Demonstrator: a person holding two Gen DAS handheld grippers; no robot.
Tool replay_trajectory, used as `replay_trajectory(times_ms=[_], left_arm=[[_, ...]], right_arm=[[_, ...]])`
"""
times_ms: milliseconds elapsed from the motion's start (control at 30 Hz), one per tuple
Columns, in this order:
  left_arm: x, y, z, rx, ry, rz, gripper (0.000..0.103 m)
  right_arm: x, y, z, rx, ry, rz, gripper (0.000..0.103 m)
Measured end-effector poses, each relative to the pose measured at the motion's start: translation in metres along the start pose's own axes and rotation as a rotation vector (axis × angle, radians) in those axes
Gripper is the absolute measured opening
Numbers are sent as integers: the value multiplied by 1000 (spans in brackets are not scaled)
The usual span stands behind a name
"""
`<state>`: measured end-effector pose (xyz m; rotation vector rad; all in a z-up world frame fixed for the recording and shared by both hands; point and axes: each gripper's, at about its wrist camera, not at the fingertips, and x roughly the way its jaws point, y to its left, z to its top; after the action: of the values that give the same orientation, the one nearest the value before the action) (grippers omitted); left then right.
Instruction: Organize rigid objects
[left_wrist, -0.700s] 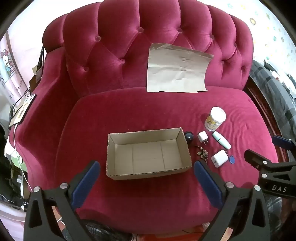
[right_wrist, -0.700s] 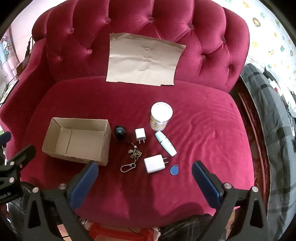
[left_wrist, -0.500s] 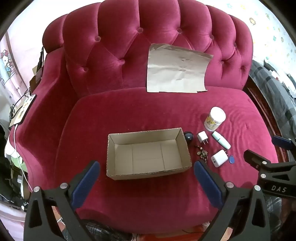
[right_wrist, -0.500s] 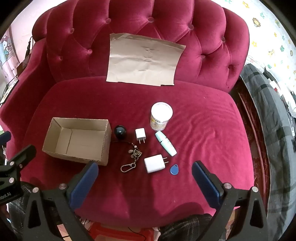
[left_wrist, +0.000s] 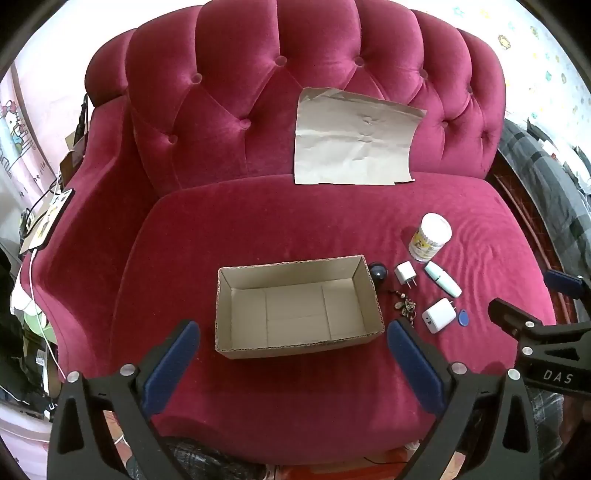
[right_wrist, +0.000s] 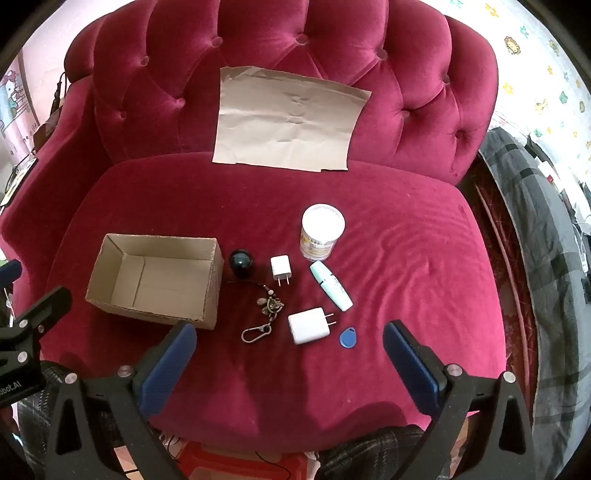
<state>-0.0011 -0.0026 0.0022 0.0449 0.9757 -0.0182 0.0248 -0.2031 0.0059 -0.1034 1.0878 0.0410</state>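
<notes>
Right wrist view: one cardboard box at nine o'clock on the sofa seat; at three o'clock from it, two white chargers, one ball, jar, tube, keychain, tag. Both grippers' fingers wide, empty. Nothing moved since earlier.

Before me sits a crimson velvet armchair — deep-buttoned back, broad seat cushion. A creased sheet of brown paper leans against that back, its lower edge meeting the seat. On my left, along the armrest, a flat dark-edged board lies with a white cable trailing down from it. Beyond it hangs a pink curtain with a cartoon cat print. To my right lies a grey plaid blanket — behind it, a pale wall dotted with small animal stickers.
</notes>
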Motion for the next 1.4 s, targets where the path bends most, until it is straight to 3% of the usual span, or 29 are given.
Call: replay_trajectory(times_ms=[1400], left_arm=[[-1,9,2,0,3,2,103]], right_arm=[[-7,-2,3,-2,-3,-3,103]])
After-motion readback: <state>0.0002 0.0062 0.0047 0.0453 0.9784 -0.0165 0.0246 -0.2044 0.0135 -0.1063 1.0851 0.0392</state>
